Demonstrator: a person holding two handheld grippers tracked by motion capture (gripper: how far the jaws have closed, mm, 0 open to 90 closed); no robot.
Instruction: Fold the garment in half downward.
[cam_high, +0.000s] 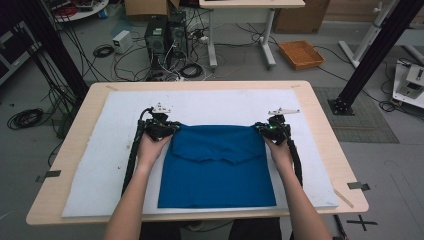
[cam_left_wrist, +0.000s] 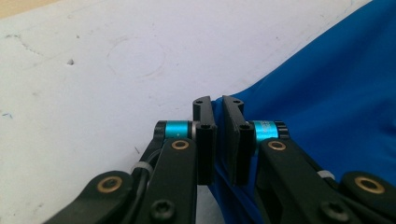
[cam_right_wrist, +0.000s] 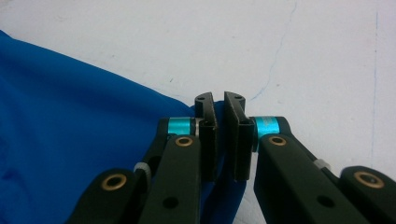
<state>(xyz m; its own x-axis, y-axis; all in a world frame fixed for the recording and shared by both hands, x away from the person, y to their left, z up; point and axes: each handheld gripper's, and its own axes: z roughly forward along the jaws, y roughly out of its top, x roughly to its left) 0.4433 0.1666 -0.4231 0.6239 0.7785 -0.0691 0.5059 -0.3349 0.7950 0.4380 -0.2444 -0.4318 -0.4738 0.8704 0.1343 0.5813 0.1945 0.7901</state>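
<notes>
Blue cloth (folded) between both claws

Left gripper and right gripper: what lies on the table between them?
In the high view, the folded blue cloth spans the stretch between the left gripper and right gripper, on the white foam mat.

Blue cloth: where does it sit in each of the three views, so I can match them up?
High view: blue cloth lies mid-table on the white mat, its far corners at the two grippers.
Left gripper view: it fills the right side, one corner between the jaws.
Right gripper view: it fills the left side, one corner between the jaws.
Shared landmark: the white mat.
</notes>
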